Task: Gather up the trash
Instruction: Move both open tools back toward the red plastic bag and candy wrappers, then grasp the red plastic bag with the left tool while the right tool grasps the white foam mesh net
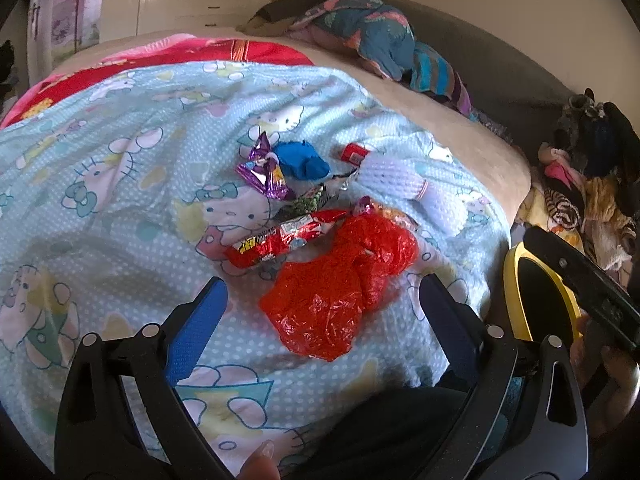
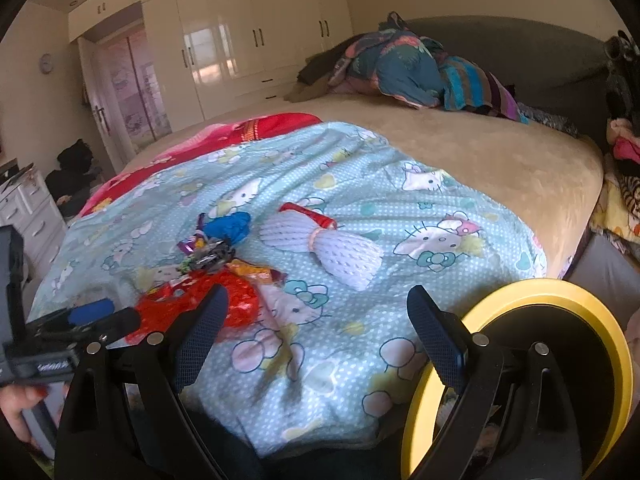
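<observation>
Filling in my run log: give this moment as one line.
phase: approach | left gripper: open, over red plastic bag | right gripper: open, empty | bin: beside bed

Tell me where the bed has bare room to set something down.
Free: beige cover between sheet and clothes pile; sheet's left part. Crowded: red bag, wrappers, foam net mid-sheet.

bag (image 1: 340,300): red | bin (image 2: 600,320): yellow rim | blanket (image 1: 120,240): turquoise, white-dotted

Crinkled glossy red plastic bag (image 1: 340,292) lies on matt cotton sheet (image 1: 120,240).
</observation>
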Demonstrator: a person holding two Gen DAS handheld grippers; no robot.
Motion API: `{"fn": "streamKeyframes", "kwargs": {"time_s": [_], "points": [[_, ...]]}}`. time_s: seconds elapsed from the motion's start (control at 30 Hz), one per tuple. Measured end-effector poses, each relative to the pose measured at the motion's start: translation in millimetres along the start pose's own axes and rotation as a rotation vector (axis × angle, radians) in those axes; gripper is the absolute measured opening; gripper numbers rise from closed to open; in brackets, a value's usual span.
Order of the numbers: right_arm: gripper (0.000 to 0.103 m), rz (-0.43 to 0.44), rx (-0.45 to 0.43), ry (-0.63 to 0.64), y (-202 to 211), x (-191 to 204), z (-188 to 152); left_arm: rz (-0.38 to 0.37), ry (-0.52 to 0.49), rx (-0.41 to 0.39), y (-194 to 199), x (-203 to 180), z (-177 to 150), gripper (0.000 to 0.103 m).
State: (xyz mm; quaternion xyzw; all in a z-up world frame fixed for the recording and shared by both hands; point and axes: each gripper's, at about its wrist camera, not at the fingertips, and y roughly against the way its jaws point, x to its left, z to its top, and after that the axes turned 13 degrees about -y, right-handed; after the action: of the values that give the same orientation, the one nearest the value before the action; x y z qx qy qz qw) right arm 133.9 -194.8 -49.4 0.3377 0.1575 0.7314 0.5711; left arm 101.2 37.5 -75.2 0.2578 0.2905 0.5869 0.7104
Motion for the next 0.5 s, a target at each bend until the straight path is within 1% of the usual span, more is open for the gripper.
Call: {"fn": "streamKeyframes", "kwargs": {"time_s": [0.13,0.2,0.27,0.37,0.47,0.5], "points": [[0.088,-0.028,0.023,-0.024,-21.1,-9.1,4.0,-0.005,-0.002,0.043,-10.2,1.0,-2.7,0.088],[0.088,-0.034,0.036,-0.040,-30.8,-12.4,6.5,-0.010,0.002,0.054,-14.1,2.0,-3.8,0.084],[0.088,-0.035,0.057,-0.062,-43.2,-15.5,9.8,-0.011,0.011,0.071,-19.2,4.7,-6.0,0.082],[0.088,-0.050,0.066,-0.068,-58.4,-16.7,14.6,-0.018,0.025,0.086,-24.3,7.6,-8.9,0.080],[0.088,-0.062,0.081,-0.070,-72.8,-17.4,18.8,-0.022,0.030,0.089,-25.9,9.8,-10.5,0.071],[0.088,-0.067,0.089,-0.071,-78.8,-17.9,20.0,-0.023,0.033,0.091,-26.7,10.5,-11.2,0.071]]}}
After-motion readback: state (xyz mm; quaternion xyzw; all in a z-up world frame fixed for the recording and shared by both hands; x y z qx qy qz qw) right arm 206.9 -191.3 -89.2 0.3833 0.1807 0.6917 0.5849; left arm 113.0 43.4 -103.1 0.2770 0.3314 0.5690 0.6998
